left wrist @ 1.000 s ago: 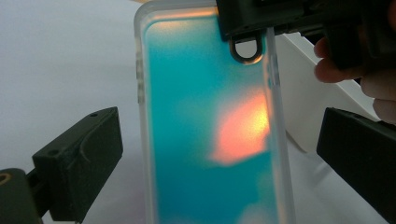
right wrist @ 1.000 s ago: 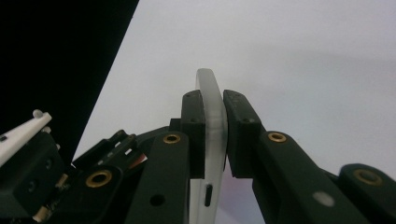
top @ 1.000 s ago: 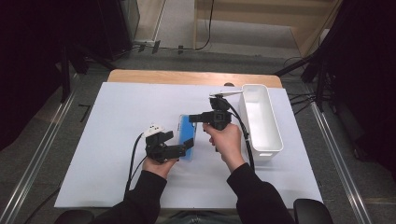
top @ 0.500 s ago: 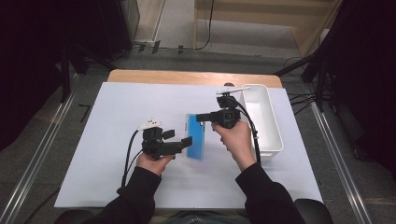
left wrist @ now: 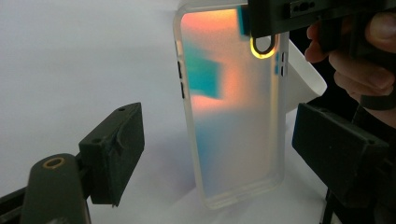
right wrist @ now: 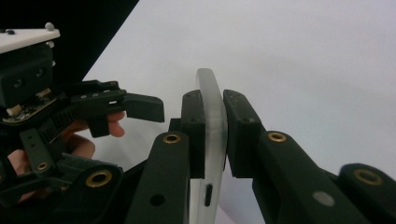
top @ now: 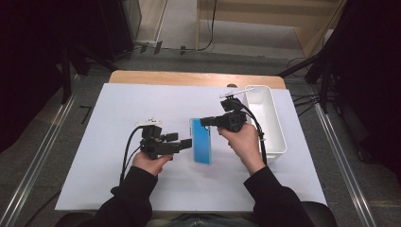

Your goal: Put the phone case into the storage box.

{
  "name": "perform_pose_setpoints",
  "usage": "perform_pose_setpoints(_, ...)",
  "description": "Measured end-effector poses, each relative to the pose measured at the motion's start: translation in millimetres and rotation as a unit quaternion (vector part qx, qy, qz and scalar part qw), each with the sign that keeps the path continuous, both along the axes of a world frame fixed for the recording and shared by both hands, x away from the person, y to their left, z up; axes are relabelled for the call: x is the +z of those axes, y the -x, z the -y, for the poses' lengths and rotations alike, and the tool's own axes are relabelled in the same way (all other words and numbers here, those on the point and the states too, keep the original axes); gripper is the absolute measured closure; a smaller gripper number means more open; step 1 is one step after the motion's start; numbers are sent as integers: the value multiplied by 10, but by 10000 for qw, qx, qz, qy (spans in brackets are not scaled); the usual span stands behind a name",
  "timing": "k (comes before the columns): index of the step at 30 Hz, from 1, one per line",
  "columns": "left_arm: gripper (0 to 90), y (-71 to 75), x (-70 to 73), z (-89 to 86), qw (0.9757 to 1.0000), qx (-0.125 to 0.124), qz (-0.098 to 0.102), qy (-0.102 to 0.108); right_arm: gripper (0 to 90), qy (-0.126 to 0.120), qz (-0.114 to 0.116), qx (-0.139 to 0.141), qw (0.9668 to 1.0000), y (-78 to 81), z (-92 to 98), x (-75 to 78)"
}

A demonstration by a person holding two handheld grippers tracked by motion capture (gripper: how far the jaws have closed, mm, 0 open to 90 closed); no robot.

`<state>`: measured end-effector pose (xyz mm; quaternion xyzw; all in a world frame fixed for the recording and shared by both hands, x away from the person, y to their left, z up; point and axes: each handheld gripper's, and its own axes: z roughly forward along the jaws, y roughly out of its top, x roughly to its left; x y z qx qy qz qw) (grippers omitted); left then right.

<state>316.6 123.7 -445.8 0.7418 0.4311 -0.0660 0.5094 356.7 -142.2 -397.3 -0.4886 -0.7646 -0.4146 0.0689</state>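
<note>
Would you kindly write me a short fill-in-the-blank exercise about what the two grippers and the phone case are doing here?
1. The right gripper is shut on the ____ phone case.
2. The phone case stands between the open jaws of the ____ gripper, which have just been closing.
3. The white bin sits on the person's ____ side of the table.

Missing words: translucent; left; right
</note>
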Motion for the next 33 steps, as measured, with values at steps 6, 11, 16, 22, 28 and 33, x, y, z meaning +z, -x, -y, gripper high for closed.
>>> perform_pose_setpoints(6, 168, -23, 53, -41, 9997, -183, -34, -158, 777, -41, 96, 229, 9997, 46, 24, 26)
perform_pose_setpoints(11, 167, -20, 102, -74, 9988, -381, -5, -322, 777, 42, 378, 498, 9980, 82, 59, -10)
perform_pose_setpoints(16, 167, -23, 128, -88, 9978, -515, -15, -413, 777, -4, 486, 706, 9963, 114, 69, -36)
perform_pose_setpoints(22, 167, -38, 161, -90, 9961, -611, -3, -644, 777, -24, 558, 837, 9949, 151, 83, -18)
perform_pose_setpoints(28, 168, -46, 161, -88, 9933, -860, -47, -769, 776, -40, 621, 959, 9934, 179, 145, -18)
perform_pose_setpoints(33, 197, -51, 183, -98, 9927, -983, 14, -697, 776, -8, 683, 1161, 9909, 190, 156, -28)
